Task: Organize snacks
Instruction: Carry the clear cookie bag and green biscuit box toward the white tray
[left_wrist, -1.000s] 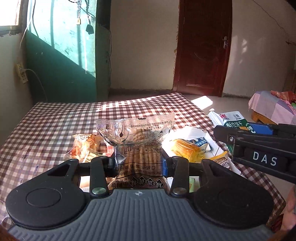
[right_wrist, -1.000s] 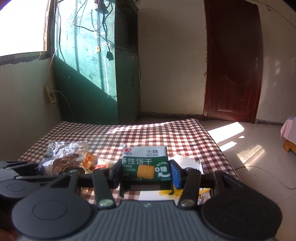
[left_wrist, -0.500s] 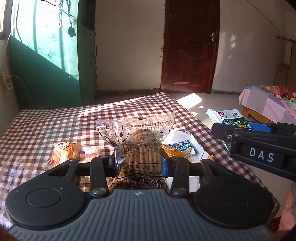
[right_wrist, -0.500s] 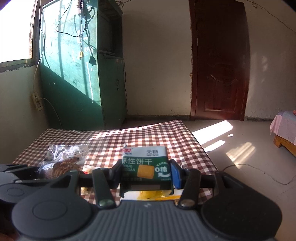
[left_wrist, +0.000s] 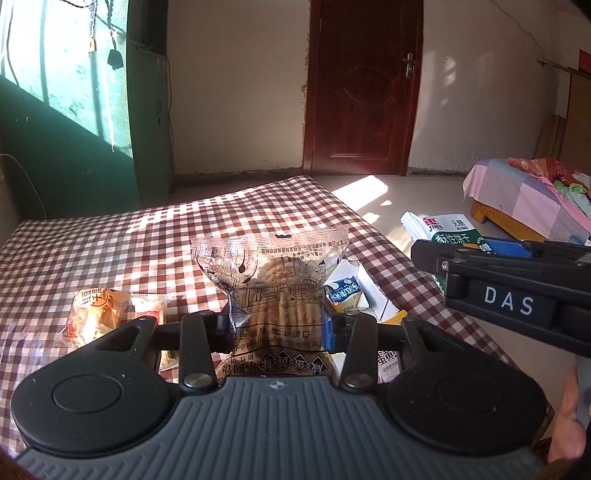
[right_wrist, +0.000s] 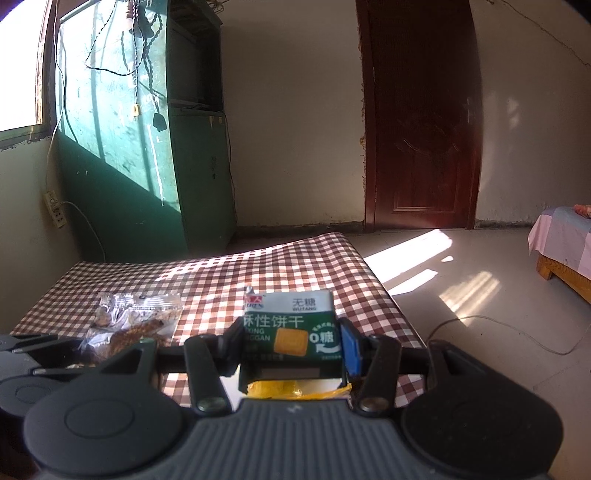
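Biscuit packet stands upright between left gripper fingers

The left gripper is clamping a clear cracker packet; the right gripper is pinching a green biscuit box.

Two fisheye cameras, one mounted behind each handheld gripper, looked forward along the fingers and slightly downward across a checked tablecloth toward the room's far wall. The left wrist view sat close behind the left gripper, whose clear biscuit packet filled the near centre; the right gripper crossed its right edge. The right wrist view sat equally close behind its own fingers and a green biscuit box, with the left gripper's packet at lower left. Both views shared the tablecloth, the brown door, the green cabinet and a pink-covered bed.
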